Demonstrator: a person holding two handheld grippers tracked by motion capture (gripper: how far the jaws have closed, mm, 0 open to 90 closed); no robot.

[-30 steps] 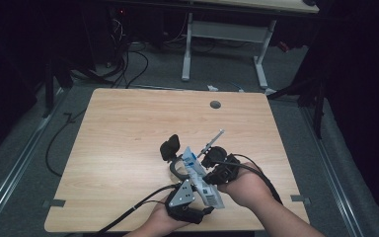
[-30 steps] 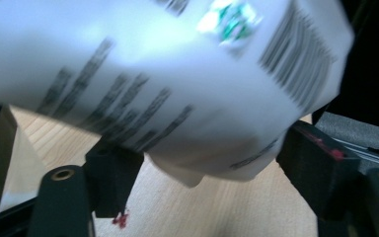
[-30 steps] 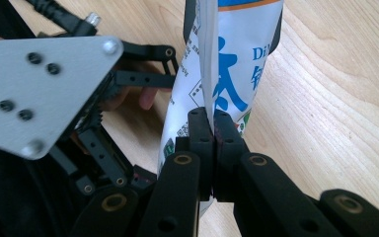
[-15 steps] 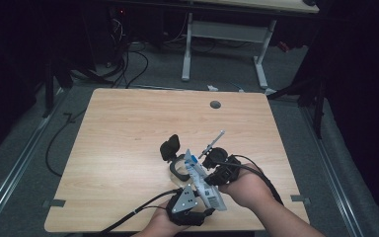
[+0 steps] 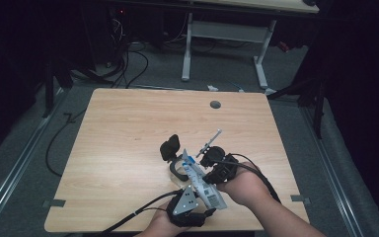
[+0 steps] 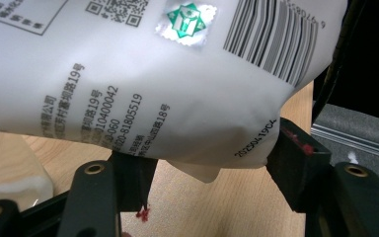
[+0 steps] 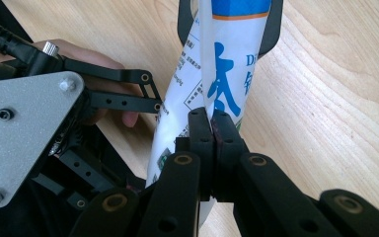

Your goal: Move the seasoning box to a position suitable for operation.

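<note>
A white and blue printed bag (image 5: 197, 174) is held low over the wooden table (image 5: 128, 128) near its front edge. My right gripper (image 5: 208, 172) is shut on the bag's flat seam; the right gripper view shows its jaws (image 7: 211, 126) pressed together on the bag (image 7: 227, 74). My left gripper (image 5: 200, 191), with its grey plate, is at the bag's lower end. In the left gripper view its jaws (image 6: 212, 177) stand wide apart, and the bag's barcoded end (image 6: 153, 74) hangs between and over them.
A black ring-shaped piece (image 5: 174, 171) and a black pad (image 5: 170, 147) lie just left of the bag. A thin metal rod (image 5: 211, 139) sticks out beyond my right gripper. The table has a round hole (image 5: 215, 104) at the back. Cables cross the floor at left.
My left gripper has drawn back a little toward the table's near edge, so more of the bag shows between the two grippers. My right gripper has stayed in place.
</note>
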